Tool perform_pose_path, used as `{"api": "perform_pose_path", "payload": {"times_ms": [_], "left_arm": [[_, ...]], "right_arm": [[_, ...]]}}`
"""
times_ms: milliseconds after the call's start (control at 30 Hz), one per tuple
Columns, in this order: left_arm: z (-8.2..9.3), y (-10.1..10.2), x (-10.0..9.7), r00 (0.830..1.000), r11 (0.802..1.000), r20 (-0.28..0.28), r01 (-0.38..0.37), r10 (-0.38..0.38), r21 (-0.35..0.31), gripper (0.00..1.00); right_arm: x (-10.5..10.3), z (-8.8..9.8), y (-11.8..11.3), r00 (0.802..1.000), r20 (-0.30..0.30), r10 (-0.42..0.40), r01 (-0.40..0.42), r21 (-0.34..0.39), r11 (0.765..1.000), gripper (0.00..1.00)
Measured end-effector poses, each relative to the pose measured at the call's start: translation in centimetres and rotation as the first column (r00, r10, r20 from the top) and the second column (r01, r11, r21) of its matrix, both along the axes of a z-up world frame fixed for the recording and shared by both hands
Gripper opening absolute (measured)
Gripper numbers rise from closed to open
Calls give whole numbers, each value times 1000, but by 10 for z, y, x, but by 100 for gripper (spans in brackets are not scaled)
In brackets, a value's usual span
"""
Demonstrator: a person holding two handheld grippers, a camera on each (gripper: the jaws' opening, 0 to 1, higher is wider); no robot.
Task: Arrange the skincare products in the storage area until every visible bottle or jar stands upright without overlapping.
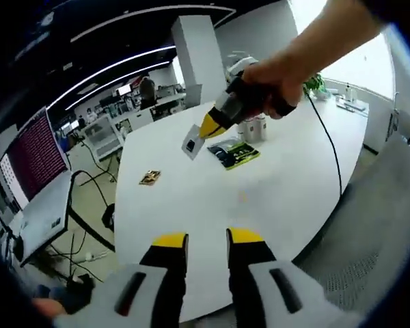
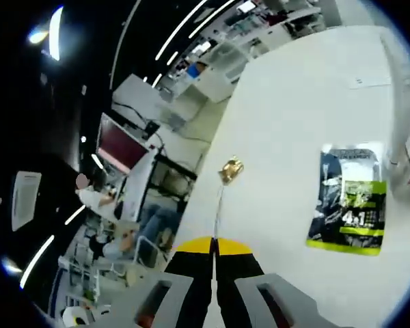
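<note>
While one white table (image 1: 191, 205) spans both views, everything else on it is small and few. One grey mesh chair (image 1: 386, 225) stands at its edge in the left gripper view, and one black cable (image 1: 330, 147) trails across the top.

Two grippers are in play. The left gripper (image 1: 206, 240) hovers above the near table edge with its yellow-tipped jaws apart and nothing between them. The right gripper (image 1: 203, 130), held by a hand (image 1: 277, 82), hangs over the middle of the table; its jaws are pressed together on one thin white sachet (image 1: 192, 143). In the right gripper view that gripper (image 2: 213, 244) shows the sachet (image 2: 219, 205) edge-on, a pale line running straight out along the jaws.

One black-and-green packet (image 1: 234, 153) lies flat on the table just beyond the right gripper. In the right gripper view the packet's (image 2: 348, 205) long axis runs up and down the view, its clear end away from the camera.

Small white bottles (image 1: 253, 128) stand upright just behind the packet, close together — at least two, though the hand hides part of the group and the count is unsure.

One small gold item (image 1: 149, 178) lies alone, well apart from the packet — flat on the table, its kind too small to tell.
</note>
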State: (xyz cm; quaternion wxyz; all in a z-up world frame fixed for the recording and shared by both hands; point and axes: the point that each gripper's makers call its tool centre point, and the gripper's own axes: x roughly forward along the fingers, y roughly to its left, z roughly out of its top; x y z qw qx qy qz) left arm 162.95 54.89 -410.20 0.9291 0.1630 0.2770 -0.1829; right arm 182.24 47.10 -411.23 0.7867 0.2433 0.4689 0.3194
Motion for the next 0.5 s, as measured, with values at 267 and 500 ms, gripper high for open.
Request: {"api": "perform_pose_path", "payload": {"times_ms": [267,500], "left_arm": [[-16,6,-4,998,999,-67,-11,14,45,14],[-21,7,-7,995,998,-94,-10,17,69,11]], "right_arm": [[40,-39,-7,997,-46,-61,58,-65,996,0],[58,-61,-14,991,-67,-113,105,-108,989,0]]}}
